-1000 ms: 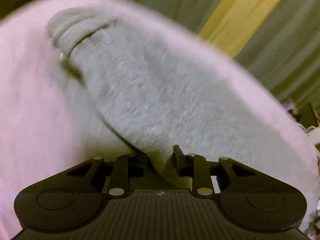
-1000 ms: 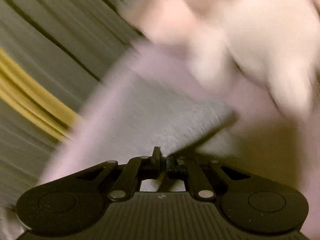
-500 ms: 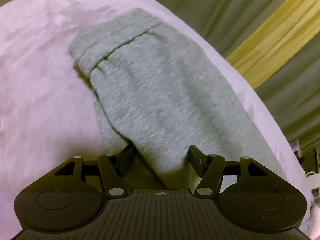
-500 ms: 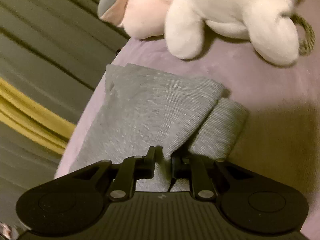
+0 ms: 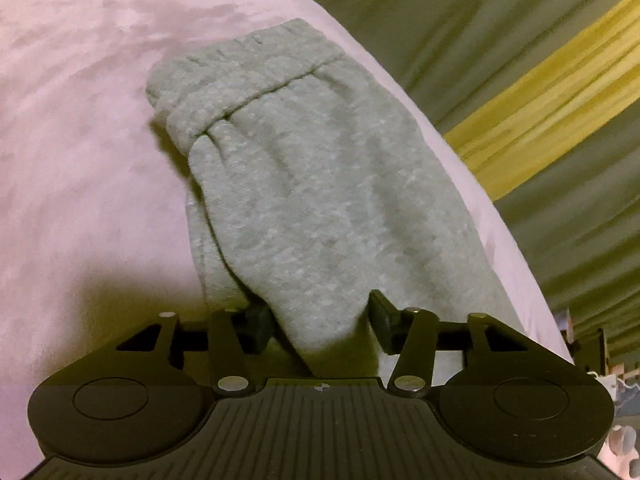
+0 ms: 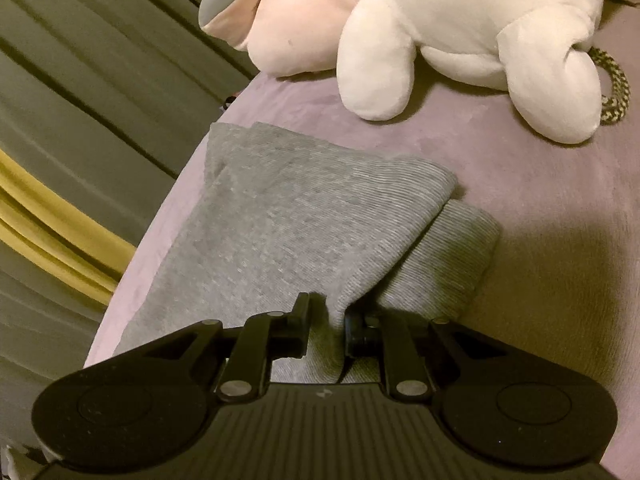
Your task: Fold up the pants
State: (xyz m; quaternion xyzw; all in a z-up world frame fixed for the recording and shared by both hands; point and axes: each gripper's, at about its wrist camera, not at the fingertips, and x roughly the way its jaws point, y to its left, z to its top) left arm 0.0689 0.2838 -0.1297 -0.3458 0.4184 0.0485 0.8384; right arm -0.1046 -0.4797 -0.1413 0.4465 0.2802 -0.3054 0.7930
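Two layers of grey knit can be made out where the sweatpants (image 5: 320,184) are doubled over on the mauve bedcover (image 5: 80,140); the elastic waistband (image 5: 244,76) is seen at the far end in the left wrist view, and the folded edge lies just short of the bed's side. The fabric is judged to be soft, limp and light, with a fleecy, non-slippery face, so it is expected to sag and drape from wherever it is lifted. A hold is best taken at a corner or along a doubled edge, with both layers pinched together, so that the fold is not pulled apart.

The left tongs (image 5: 320,320) are spread wide, with the near end of the cloth lying loosely between the fingers and not gripped. The right tongs (image 6: 326,330) are nearly closed around a raised ridge of the sweatpants (image 6: 280,232), though a narrow gap is visible, so a firm pinch cannot be confirmed.

The bedcover is plush and yielding. A white plush toy (image 6: 472,24) and a pink plush toy (image 6: 296,28) are set well beyond the garment. Olive curtains (image 6: 80,80) with a yellow band (image 5: 552,100) are seen beside the bed.
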